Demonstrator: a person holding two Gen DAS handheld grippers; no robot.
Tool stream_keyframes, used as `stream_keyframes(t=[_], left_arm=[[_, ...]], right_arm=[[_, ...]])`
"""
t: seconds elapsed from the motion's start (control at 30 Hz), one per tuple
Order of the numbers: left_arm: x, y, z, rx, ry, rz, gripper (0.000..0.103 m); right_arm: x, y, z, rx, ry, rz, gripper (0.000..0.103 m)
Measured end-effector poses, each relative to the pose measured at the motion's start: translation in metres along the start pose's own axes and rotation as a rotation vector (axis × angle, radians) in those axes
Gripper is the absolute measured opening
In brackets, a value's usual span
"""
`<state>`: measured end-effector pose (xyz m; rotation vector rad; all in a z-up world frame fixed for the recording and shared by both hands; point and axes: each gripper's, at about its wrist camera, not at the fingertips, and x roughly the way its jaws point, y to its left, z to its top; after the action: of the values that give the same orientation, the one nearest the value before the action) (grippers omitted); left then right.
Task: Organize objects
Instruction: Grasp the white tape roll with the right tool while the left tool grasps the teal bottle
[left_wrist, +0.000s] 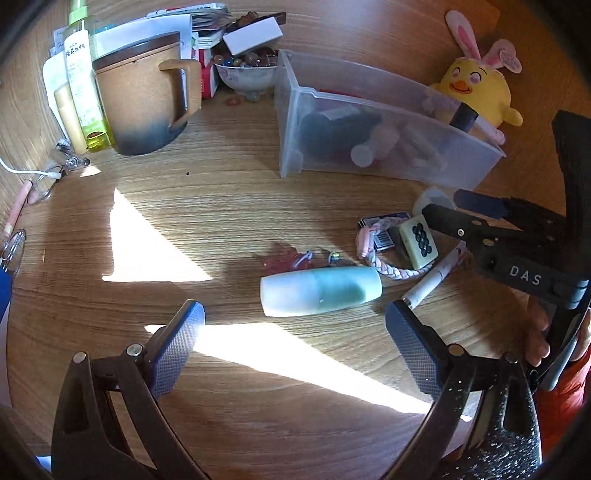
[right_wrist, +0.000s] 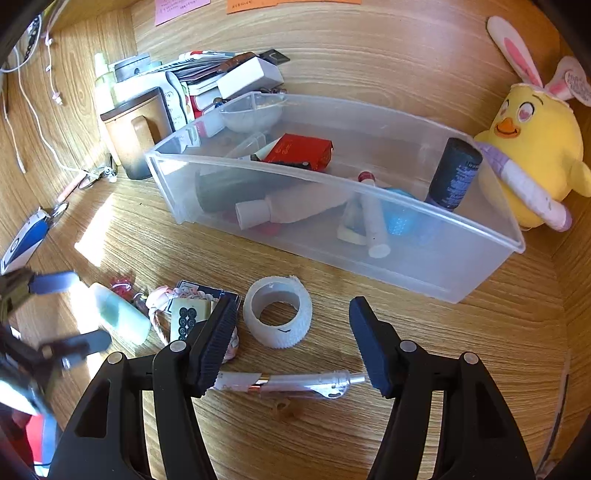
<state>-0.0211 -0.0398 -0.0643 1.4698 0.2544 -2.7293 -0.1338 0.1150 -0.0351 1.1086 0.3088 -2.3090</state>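
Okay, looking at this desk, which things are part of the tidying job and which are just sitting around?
Part of the job:
clear bin
mint bottle
mahjong tile
white tape roll
pen
braided cord
left gripper, open
right gripper, open

Just lying about:
brown mug
yellow plush chick
bowl of beads
green bottle

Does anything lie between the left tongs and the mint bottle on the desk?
Nothing visible does. The left tongs stand open, with only bare desk between them and the mint bottle lying on its side. The pen and tile lie off to its right.
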Motion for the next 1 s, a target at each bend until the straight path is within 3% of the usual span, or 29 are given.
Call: stream_keyframes(t=[0.07, 0.23, 0.63, 0.87, 1.0], left_arm=[[0.002, -0.004, 0.0, 0.008, -0.006, 0.023, 0.1], [0.006, -0.01, 0.005, 0.002, -0.011, 0.029, 0.1], [0.01, -0.012, 0.012, -0.008, -0.032, 0.025, 0.098], [0.012, -0.021, 0.006, 0.04, -0.067, 0.101, 0.089], [0.011, -0.024, 0.007, 0.054, -0.085, 0.111, 0.073]], right_arm=[[0.0, 0.001, 0.0, 0.002, -0.004, 0.002, 0.058], [-0.001, 0.004, 0.001, -0.009, -0.004, 0.01, 0.035], [-0.032, -0.004, -0.003, 0.026, -0.074, 0.009, 0.035], [-0.039, -0.015, -0.006, 0.064, -0.088, 0.013, 0.035], [-0.039, -0.017, -0.007, 0.077, -0.09, 0.019, 0.035]])
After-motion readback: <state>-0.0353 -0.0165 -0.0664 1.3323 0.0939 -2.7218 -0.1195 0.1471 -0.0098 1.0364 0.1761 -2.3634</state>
